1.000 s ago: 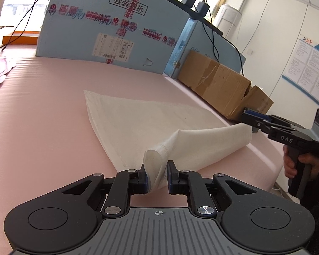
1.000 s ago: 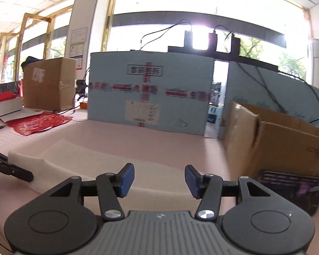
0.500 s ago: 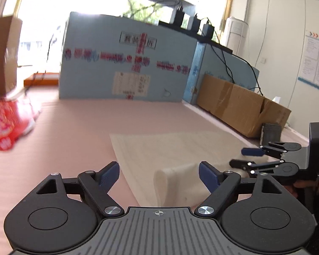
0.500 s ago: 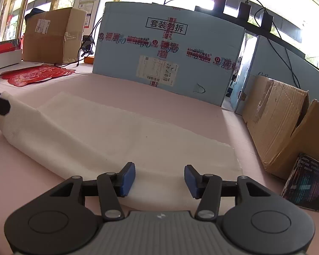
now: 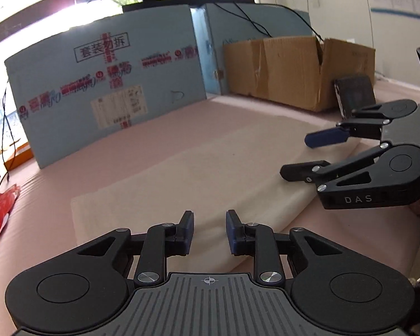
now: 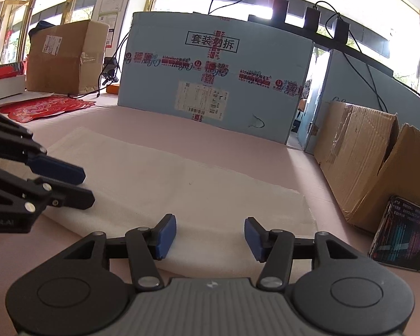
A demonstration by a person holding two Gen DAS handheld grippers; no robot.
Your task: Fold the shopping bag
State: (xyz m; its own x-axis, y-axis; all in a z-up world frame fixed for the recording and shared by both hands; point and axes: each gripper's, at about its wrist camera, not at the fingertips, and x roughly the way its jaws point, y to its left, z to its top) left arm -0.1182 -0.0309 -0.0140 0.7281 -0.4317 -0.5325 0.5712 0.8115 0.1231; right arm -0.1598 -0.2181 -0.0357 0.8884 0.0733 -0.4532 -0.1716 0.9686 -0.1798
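The white shopping bag (image 6: 182, 184) lies doubled over on the pink table (image 5: 159, 145), rounded fold nearest, both the left tool (image 5: 209, 231) and the right tool (image 6: 210, 236) gaping empty just before that fold, seemingly placed to grip it.

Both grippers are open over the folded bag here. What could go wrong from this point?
1. The bag lies loose, with neither the left gripper nor the right gripper holding it; its rounded near fold looks uncreased and may spring open.
2. The grippers sit close together at the near edge, so they could bump on the next grasp.
3. The dark booklet lies beside the bag's right end; a sweep there might catch it.
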